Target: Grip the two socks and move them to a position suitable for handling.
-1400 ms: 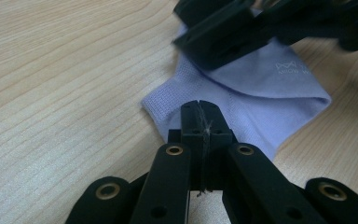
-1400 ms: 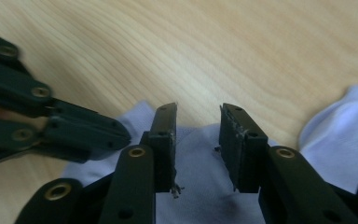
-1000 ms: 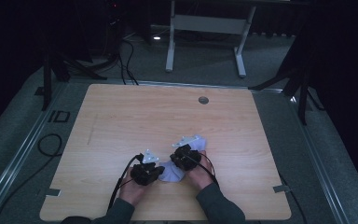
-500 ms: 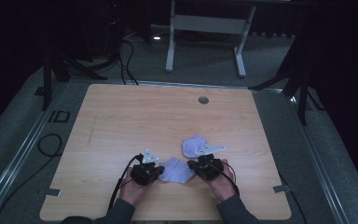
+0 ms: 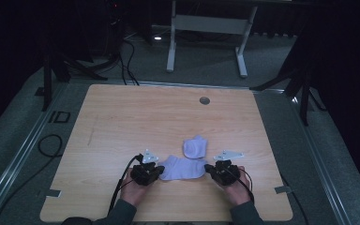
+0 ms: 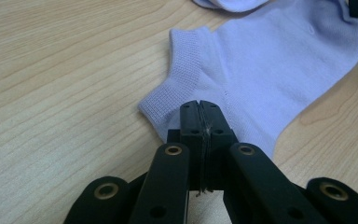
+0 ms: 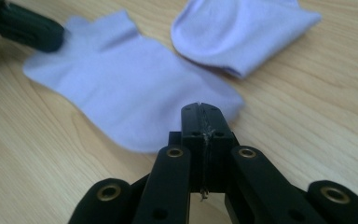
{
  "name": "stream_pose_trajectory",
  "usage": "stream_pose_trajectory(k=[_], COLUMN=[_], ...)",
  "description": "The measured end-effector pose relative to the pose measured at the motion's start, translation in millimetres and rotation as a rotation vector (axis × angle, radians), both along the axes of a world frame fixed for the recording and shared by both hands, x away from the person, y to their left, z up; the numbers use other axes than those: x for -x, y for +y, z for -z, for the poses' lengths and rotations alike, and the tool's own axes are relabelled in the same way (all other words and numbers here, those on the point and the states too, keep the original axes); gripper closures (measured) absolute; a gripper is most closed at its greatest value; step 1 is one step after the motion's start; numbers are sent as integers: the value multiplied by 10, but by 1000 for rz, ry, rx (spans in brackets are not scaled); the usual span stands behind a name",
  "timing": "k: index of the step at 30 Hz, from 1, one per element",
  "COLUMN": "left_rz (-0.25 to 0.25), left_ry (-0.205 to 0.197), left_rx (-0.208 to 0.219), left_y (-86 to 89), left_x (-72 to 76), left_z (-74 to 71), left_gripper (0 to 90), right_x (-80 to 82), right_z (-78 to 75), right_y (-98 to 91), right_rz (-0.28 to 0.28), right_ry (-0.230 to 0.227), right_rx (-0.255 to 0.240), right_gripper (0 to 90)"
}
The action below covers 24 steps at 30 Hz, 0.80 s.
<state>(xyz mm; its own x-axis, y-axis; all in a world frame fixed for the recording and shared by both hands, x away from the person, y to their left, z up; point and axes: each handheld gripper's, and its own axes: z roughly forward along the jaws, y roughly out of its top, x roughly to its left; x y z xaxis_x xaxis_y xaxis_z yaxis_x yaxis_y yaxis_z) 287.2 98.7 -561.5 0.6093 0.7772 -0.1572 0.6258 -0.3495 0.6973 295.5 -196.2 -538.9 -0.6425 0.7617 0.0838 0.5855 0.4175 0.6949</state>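
Flat lilac sock (image 5: 183, 168) lies near table's (image 5: 122, 122) front edge, btwn both grippers; 2nd sock (image 5: 195, 146) folded just behind it; left gripper (image 6: 199, 109) jaws pinched together on its cuff end, right gripper (image 7: 201, 112) on toe end; probably light, soft, floppy; best taken at the edges.

Both forearms come in from the near edge, one gripper in each hand. The left hand (image 5: 133, 186) holds the left gripper (image 5: 158, 169) low, pointing right, its jaws pressed together. The right hand (image 5: 236, 187) holds the right gripper (image 5: 208, 168) at the same level, pointing left, jaws likewise closed tight. The two grippers face each other, well apart, each trailing a cable back along its wrist.
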Motion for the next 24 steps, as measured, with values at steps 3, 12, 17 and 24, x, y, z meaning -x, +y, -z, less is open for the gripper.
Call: stream_pose_trajectory(k=[3,12,17,24], left_rz=[6,9,8,3], left_ry=[9,7,-23,-59], left_rx=[5,9,6,22], left_y=[11,6,-11,36], left_x=[-7,-8,19,33], left_z=[-3,-3,-11,-61], left_gripper=[873,844,802,786], right_x=[15,-10,-158,-381], right_z=[29,-87,-273,-353], right_y=[-30,-125,75,446], right_rz=[9,52,9,-48], right_ry=[7,-9,-43,-58], right_rx=[12,-4,1,42], right_gripper=[898,887,837,815])
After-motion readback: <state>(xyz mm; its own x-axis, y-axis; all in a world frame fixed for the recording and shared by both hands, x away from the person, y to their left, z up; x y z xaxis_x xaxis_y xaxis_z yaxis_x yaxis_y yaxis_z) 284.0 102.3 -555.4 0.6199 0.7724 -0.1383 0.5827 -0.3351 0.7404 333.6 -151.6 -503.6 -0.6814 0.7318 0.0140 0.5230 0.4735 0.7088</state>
